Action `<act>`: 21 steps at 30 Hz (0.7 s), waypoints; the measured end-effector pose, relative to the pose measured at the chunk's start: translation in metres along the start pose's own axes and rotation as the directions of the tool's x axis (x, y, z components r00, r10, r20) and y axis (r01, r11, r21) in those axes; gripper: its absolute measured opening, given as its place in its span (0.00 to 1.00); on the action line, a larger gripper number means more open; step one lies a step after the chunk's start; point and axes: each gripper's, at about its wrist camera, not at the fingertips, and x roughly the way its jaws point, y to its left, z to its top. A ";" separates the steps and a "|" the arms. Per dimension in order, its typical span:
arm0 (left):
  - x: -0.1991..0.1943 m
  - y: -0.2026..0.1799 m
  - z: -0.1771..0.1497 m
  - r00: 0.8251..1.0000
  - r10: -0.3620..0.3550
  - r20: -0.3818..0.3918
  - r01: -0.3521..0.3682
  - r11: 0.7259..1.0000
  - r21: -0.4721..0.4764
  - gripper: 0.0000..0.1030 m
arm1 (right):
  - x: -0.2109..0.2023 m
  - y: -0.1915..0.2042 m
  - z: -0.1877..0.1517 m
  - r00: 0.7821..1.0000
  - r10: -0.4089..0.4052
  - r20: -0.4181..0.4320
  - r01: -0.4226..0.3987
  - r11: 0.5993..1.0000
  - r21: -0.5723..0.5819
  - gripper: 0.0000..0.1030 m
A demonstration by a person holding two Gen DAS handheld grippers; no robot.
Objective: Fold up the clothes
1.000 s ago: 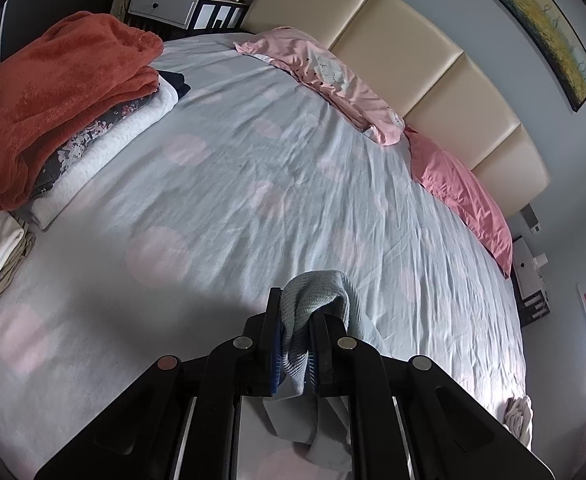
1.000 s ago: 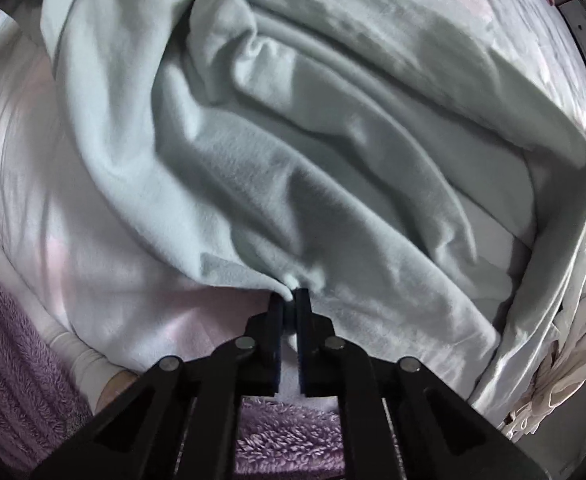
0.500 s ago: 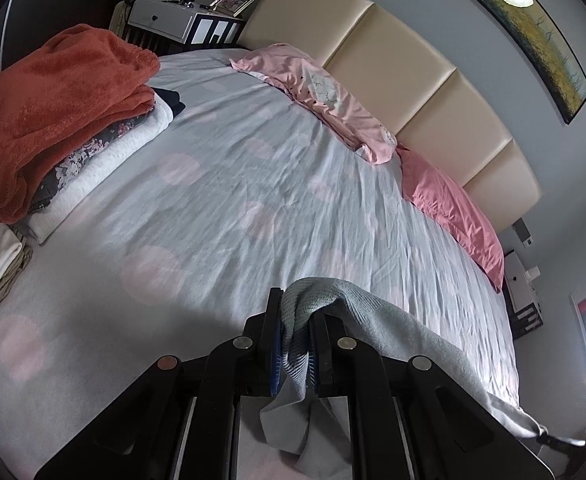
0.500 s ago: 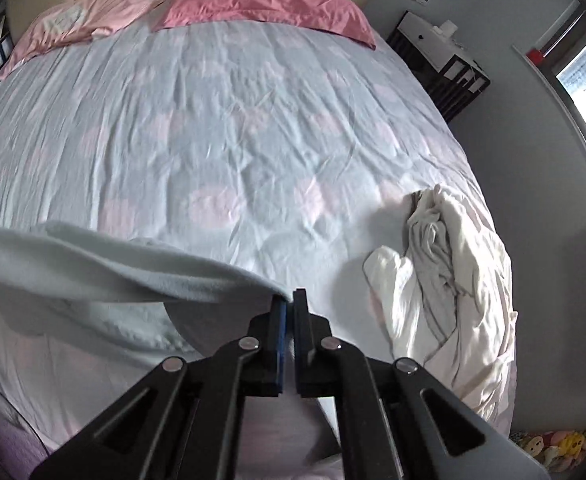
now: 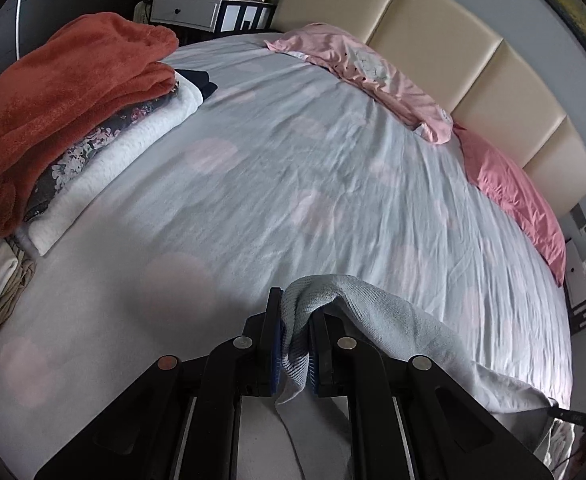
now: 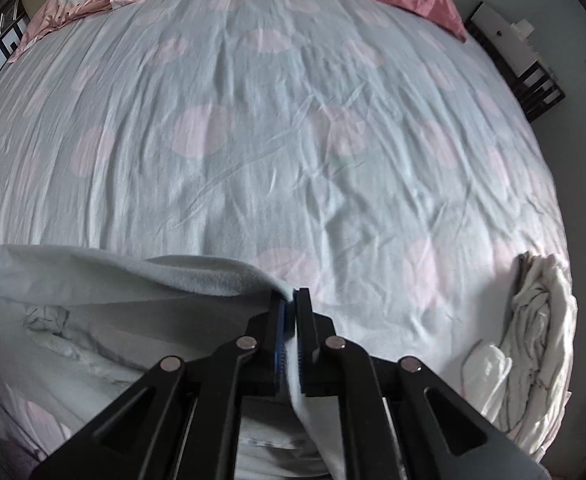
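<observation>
Both tongs are clamped on the same pale blue garment (image 5: 393,320), which hangs stretched between them above the bed (image 5: 293,160). The left tongs (image 5: 296,312) pinch a thick ribbed bunch of it, with cloth spilling over the right-hand finger and trailing away to the right. The right tongs (image 6: 291,300) hold only a thin edge of the garment (image 6: 133,280), which runs off to their left and sags in loose folds below; their jaws have just been opening a little, yet cloth is still pinched between the pads.

That thin hold looks like the weak point. If the right jaws slacken further while the garment is pulled taut, the edge may slide out and the whole spread would collapse into a heap below the tongs. The left side seems safer, though its bunched grip could hide a doubled layer, so the cloth may land twisted rather than flat.

The sagging middle is another risk: lowered as it is, it could crease under itself and spoil the fold line.

Ahead of both tongs the spotted sheet lies open, which helps. Far to the left of the left tongs sits a stack of folded clothes (image 5: 73,120) topped with an orange blanket, and to the right of the right tongs lies a crumpled white garment (image 6: 533,320); a wide swing could drag the blue cloth over either.
</observation>
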 end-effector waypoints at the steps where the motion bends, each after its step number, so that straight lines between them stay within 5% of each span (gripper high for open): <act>1: 0.005 -0.002 -0.001 1.000 0.009 -0.007 -0.009 1.000 0.010 0.11 | 0.000 -0.004 -0.002 0.999 0.035 -0.019 -0.034 0.999 0.006 0.10; 3: 0.009 -0.005 -0.001 1.000 0.017 -0.011 -0.017 1.000 0.022 0.11 | -0.005 -0.013 -0.009 0.996 0.081 -0.039 -0.080 0.997 0.019 0.22; 5: 0.011 -0.006 -0.001 1.000 0.014 -0.015 -0.014 1.000 0.024 0.11 | -0.015 -0.023 -0.018 0.994 0.103 -0.040 -0.102 0.994 0.028 0.23; 11: 0.000 -0.002 0.000 1.000 -0.016 -0.023 0.016 1.000 0.004 0.11 | -0.043 -0.059 -0.076 0.998 0.017 -0.057 -0.014 0.999 0.046 0.27; 21: -0.027 -0.001 -0.008 0.999 -0.052 -0.013 0.052 0.999 0.012 0.11 | 0.012 -0.052 -0.212 0.946 -0.006 -0.325 0.048 0.991 0.124 0.27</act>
